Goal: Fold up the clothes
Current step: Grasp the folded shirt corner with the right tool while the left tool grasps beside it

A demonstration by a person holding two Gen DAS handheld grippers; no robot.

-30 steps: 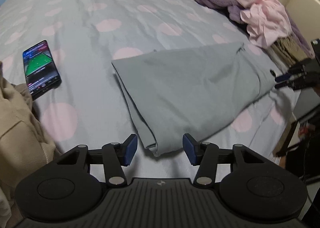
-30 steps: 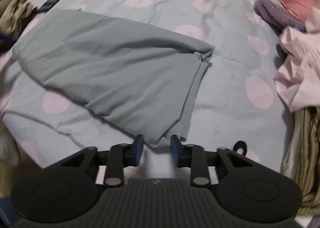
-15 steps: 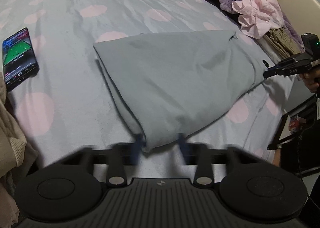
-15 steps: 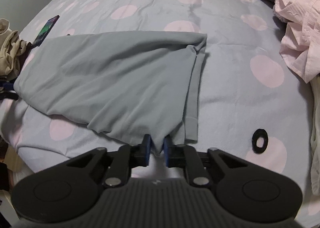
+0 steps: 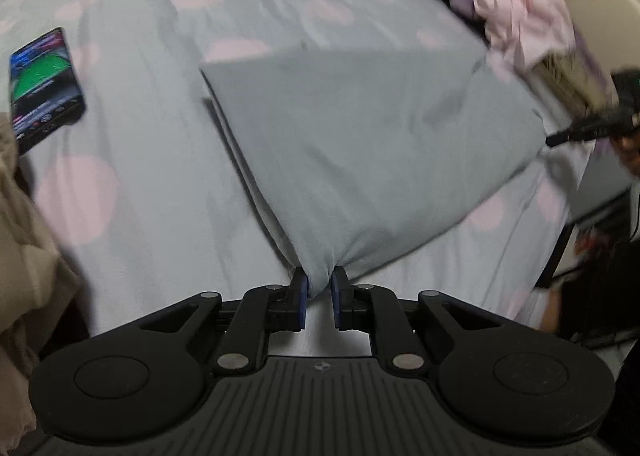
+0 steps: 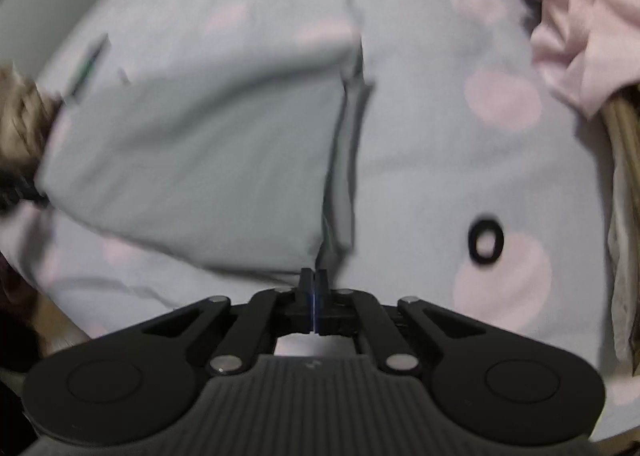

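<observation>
Since a second ago, both of our hand-held grippers have closed on the grey garment (image 5: 360, 128) lying on the bed (image 5: 160, 176): the left hand-held gripper (image 5: 320, 288) is pinching one near corner, the right hand-held gripper (image 6: 315, 284) the other. We are judging a fold is starting; next we are lifting both corners evenly.

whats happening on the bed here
A person is folding a grey-green cotton garment on a pale blue bedspread with pink dots, holding a gripper in each hand. The left gripper is shut on one near corner of the garment, and the right gripper is shut on the other end. A lit smartphone and a pile of pink and purple clothes lie nearby.
</observation>
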